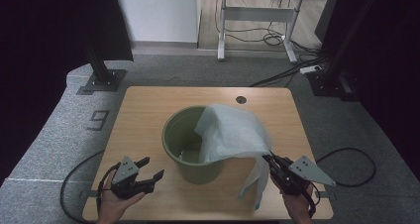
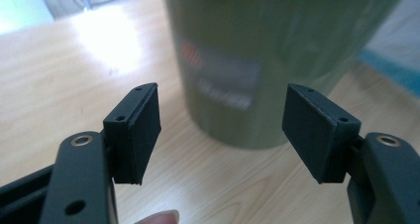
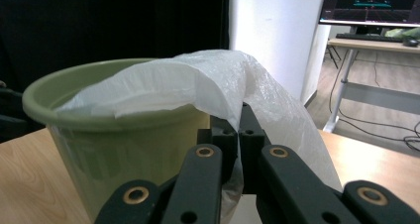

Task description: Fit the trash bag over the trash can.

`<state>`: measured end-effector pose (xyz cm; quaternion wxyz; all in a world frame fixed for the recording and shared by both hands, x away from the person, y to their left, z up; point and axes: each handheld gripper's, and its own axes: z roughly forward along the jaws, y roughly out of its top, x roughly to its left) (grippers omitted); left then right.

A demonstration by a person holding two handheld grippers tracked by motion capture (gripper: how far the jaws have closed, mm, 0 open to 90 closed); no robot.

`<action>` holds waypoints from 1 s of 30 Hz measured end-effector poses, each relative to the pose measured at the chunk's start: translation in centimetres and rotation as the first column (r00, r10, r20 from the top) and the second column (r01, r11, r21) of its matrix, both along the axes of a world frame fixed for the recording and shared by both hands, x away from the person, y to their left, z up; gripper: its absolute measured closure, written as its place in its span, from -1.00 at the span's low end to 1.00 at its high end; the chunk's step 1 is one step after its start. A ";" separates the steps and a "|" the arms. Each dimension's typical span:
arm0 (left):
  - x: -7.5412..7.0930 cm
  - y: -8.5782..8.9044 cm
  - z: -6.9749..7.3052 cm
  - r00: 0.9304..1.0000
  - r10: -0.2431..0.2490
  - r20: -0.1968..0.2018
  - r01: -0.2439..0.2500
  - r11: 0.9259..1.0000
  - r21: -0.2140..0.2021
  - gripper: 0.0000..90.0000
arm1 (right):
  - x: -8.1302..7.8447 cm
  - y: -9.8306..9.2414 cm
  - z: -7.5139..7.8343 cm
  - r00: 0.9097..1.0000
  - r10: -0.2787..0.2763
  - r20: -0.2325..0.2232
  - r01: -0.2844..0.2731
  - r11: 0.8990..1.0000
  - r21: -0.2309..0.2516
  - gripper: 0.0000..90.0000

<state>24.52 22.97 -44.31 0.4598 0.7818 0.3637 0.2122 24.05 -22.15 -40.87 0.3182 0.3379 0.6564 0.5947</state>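
I have a green bucket (image 1: 190,149) standing upright near the middle of the desk (image 1: 143,110). A thin white plastic bag (image 1: 233,132) is draped over its rim from about 12 to 4 o'clock, part of it sagging inside the bucket and a tail hanging down the outside onto the desk at 4 o'clock. Through the open part of the mouth I see a pale patch at the bottom, but I cannot tell what it is.

My right gripper (image 1: 271,160) sits at 4 o'clock from the bucket, its jaws pinched together on the edge of the bag; in the right gripper view the film is caught between the closed pads and rises from them over the rim.

My left gripper (image 1: 152,170) is at 8 o'clock, just beside the bucket wall, jaws spread wide with nothing between them. In the left gripper view the bucket's side carries a blurred label (image 2: 220,78).
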 end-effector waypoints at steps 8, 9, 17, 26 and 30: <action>-0.5 -3.9 4.8 0.992 -0.107 0.061 0.103 0.992 0.067 -0.30 | 1.4 2.0 2.7 0.999 0.050 0.011 -0.050 0.998 -0.036 0.96; -0.4 -4.4 5.2 0.991 -0.119 0.061 0.115 0.991 0.067 -0.30 | 1.5 2.3 2.9 0.998 0.057 0.010 -0.057 0.998 -0.039 0.96; 0.4 -7.6 7.0 0.982 -0.174 0.075 0.167 0.981 0.098 -0.30 | 2.1 4.4 3.6 0.995 0.099 -0.003 -0.099 0.994 -0.051 0.96; 1.2 -9.1 7.6 0.974 -0.218 0.063 0.215 0.975 0.054 -0.24 | 2.2 5.6 4.3 0.993 0.114 -0.011 -0.115 0.991 -0.070 0.96; 1.6 -9.9 7.6 0.971 -0.230 0.061 0.228 0.973 0.048 -0.16 | 2.5 6.0 4.0 0.994 0.111 -0.017 -0.112 0.990 -0.087 0.96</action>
